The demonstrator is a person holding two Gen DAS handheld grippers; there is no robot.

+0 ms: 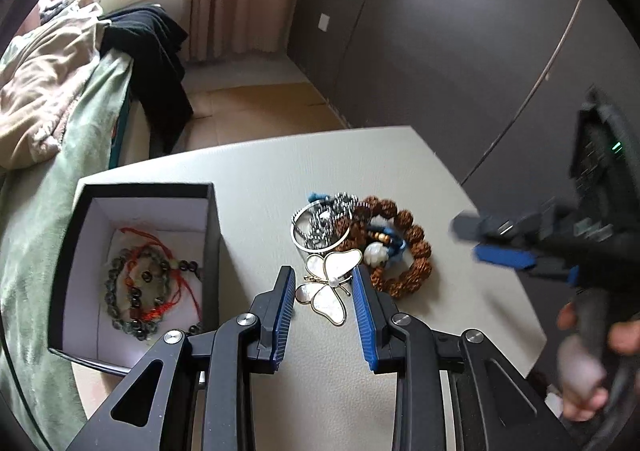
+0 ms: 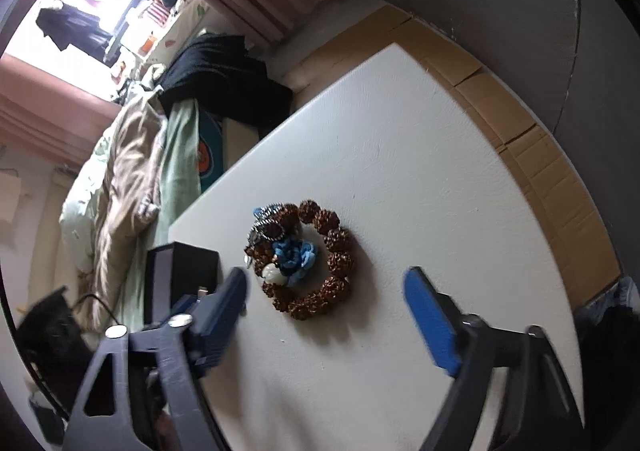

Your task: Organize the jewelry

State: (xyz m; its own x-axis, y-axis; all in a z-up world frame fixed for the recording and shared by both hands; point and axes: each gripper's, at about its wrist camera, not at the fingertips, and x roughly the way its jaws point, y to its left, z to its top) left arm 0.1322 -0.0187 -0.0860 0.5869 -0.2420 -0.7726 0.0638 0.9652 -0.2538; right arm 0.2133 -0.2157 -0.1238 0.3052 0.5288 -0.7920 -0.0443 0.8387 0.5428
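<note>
Pick-up step. Left gripper (image 1: 323, 283), jaws apart, straddles the butterfly brooch (image 1: 328, 291) on the table (image 1: 260, 171), gripping nothing. Right gripper (image 2: 326, 287) hovers wide open near the brown bead bracelet (image 2: 320, 263). Next: close, carry left to the black box (image 1: 132, 207).

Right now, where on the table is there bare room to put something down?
The far part of the table, beyond the box and the jewelry pile, is bare. So is the near part beside the left claw, right of the brooch. It is crowded in the middle, where the pile and brooch lie close together.
</note>
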